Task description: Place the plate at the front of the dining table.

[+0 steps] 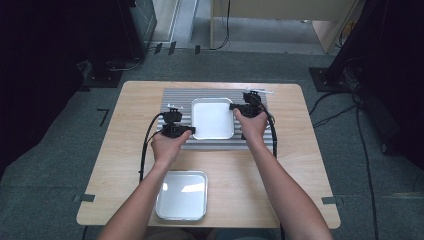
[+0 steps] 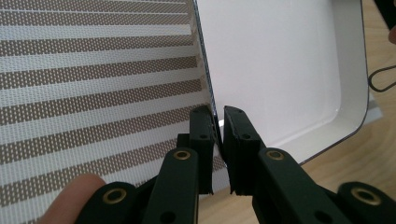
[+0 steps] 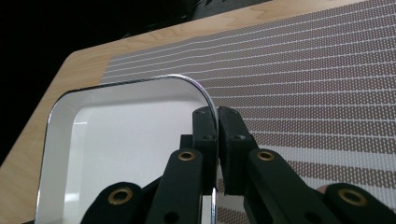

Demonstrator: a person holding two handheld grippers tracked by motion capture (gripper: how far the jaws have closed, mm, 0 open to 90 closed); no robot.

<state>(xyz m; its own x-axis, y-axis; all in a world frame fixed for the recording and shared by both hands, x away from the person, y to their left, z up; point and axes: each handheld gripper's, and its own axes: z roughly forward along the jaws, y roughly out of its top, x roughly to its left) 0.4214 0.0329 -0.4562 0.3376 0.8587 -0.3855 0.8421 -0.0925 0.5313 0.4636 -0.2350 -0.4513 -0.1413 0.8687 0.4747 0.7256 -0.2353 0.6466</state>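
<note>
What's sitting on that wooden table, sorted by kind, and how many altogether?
Shallow white square metal trays: 2 (far tray, near tray)
Grey striped woven mat: 1
Black two-jaw grippers: 2 (left gripper, right gripper)
Total: 5

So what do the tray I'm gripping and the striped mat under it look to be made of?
The tray looks like metal with a glossy white enamel coating: thin bright rim, sharp reflections on its walls. The striped mat looks like woven mesh, perhaps vinyl: the gripper views show a fine dotted weave in grey and white bands, matte. Neither is certain.
</note>
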